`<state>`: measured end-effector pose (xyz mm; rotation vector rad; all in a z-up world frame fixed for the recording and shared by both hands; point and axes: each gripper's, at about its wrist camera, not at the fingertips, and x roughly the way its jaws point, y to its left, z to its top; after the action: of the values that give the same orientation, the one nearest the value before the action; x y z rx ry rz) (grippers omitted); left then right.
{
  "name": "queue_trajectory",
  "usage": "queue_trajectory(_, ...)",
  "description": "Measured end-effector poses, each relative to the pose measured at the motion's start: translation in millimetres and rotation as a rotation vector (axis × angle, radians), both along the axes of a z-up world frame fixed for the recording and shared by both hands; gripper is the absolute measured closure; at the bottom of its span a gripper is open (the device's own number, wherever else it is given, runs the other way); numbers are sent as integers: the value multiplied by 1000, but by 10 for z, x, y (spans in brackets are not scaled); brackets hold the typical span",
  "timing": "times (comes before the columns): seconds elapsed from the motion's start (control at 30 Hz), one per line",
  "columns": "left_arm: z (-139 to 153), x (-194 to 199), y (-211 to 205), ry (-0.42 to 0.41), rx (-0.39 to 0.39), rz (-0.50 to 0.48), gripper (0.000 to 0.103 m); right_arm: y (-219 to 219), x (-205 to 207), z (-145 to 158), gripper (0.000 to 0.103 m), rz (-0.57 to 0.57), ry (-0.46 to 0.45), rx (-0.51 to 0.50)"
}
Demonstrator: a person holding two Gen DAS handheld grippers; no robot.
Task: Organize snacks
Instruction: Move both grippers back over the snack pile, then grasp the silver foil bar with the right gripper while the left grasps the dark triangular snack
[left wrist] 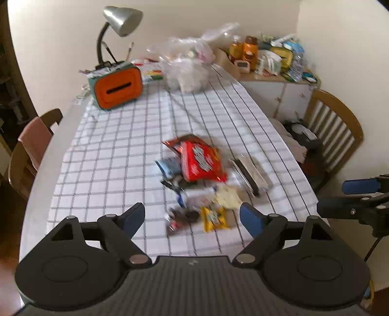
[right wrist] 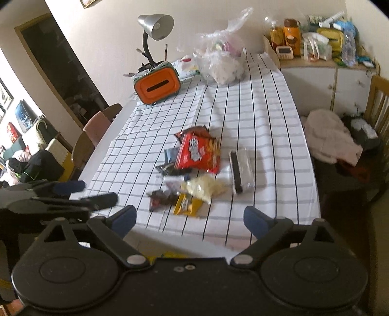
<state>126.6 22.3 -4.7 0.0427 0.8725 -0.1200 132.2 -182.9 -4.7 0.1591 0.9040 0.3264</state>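
**Both grippers spread wide above the snack pile**

Both pairs of jaws stand wide apart with nothing between them. Left gripper (left wrist: 192, 217) hangs over the near end of the table, its blue-padded fingers (left wrist: 250, 220) framing the closest packets without touching them. Right gripper (right wrist: 189, 220) hovers at the near table edge, likewise empty; it also shows at the right border of the left wrist view, and the left gripper shows at the left border of the right wrist view.

On the checked tablecloth (left wrist: 116, 155) the snacks lie in a loose heap near the middle of the near half. A large red bag (left wrist: 201, 161) (right wrist: 198, 152) sits at the far end of the heap, partly over a blue packet (left wrist: 169, 166). Nearer lie a pale yellow-white bag (right wrist: 203, 187), a yellow packet (left wrist: 214, 218) (right wrist: 186, 205) and a dark wrapper (right wrist: 159, 198) just beside it. A clear-wrapped pack of dark biscuits (left wrist: 250, 176) (right wrist: 240, 170) rests apart, to the right of the heap.

At the far end stand an orange box (left wrist: 118, 88) with a slot, a grey desk lamp (left wrist: 121, 20) behind it, and a clear plastic bag (left wrist: 187, 65). Wooden chairs (left wrist: 333, 131) flank the table, and a cluttered white cabinet (right wrist: 325, 80) stands at the far right.
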Motion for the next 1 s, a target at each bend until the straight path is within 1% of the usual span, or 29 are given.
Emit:
queue_trajectory(0.07,14,90,81,-4,-5,22,17,33,118,-4,7,-3,-4,-16)
queue_trajectory(0.17,-21,262,212,20,-18,50,17,86,331,-32,7,-4,-10,-49)
queue_trajectory(0.23,-92,383,274,46,-11,69,17,113,467,-80,7,-9,-5,-68)
queue_trajectory(0.37,-321,629,350,142,-14,70,17,140,782,-257,7,-20,42,-95)
queue_trajectory(0.47,-527,798,365,224,10,66,17,132,1035,-416,7,-40,89,-111)
queue_trajectory(0.53,-668,915,363,294,14,58,17,109,1184,-518,7,-64,120,-110)
queue_trajectory(0.67,-938,1138,378,416,3,87,17,79,1470,-758,10,-96,185,-119)
queue_trajectory(0.8,-1183,1318,377,504,-7,101,17,53,1685,-1036,16,-120,252,-146)
queue_trajectory(0.9,-1327,1426,341,566,-12,85,17,46,1801,-1197,20,-123,286,-161)
queue_trajectory(0.97,-1416,1488,364,597,-16,111,17,35,1871,-1292,22,-130,307,-166)
queue_trajectory(1.0,-1461,1515,396,616,-35,133,17,33,1911,-1331,23,-133,315,-167)
